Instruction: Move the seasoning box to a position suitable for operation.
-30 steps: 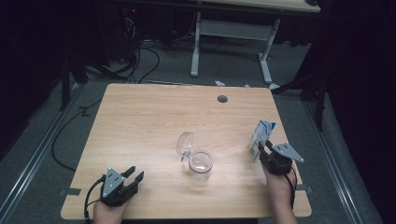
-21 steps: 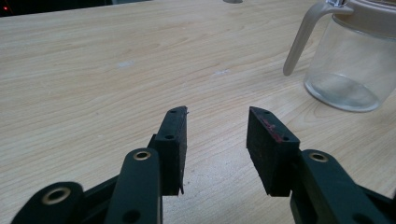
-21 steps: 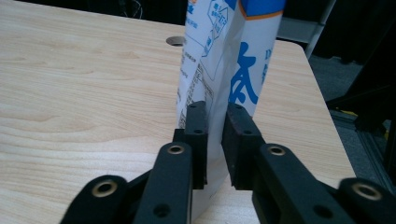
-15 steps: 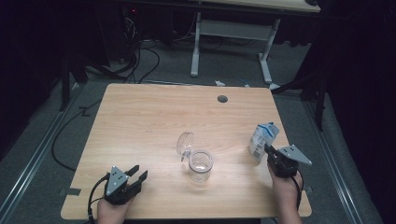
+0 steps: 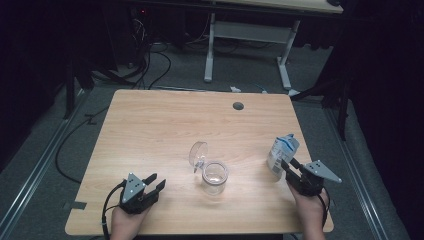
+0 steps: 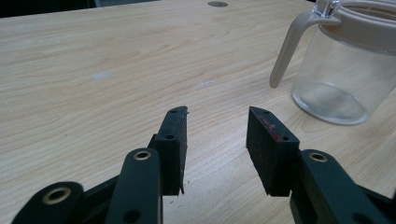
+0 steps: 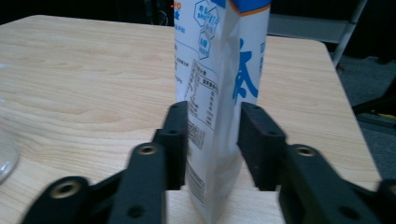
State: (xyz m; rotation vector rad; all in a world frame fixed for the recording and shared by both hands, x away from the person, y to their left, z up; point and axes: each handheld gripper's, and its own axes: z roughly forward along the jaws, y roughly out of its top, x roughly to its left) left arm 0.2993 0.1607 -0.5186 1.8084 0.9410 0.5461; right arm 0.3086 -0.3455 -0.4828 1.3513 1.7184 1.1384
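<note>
A white and blue milk carton stands upright near the table's right edge. My right gripper holds it low down; in the right gripper view both pads press the sides of the carton and the gripper is shut on it. A clear glass jar stands at mid-table with its round lid flipped up. My left gripper rests near the front edge, left of the jar. In its own view the left gripper is open with nothing between the pads, and the jar is ahead to the right.
The wooden table has a round cable hole near its far edge. Beyond it are a dark floor with cables and the white legs of another desk. The table's right edge lies close behind the carton.
My right gripper has drawn back slightly toward the person, and the carton now sits a little lower and upright on the table. The left gripper has shifted slightly right.
</note>
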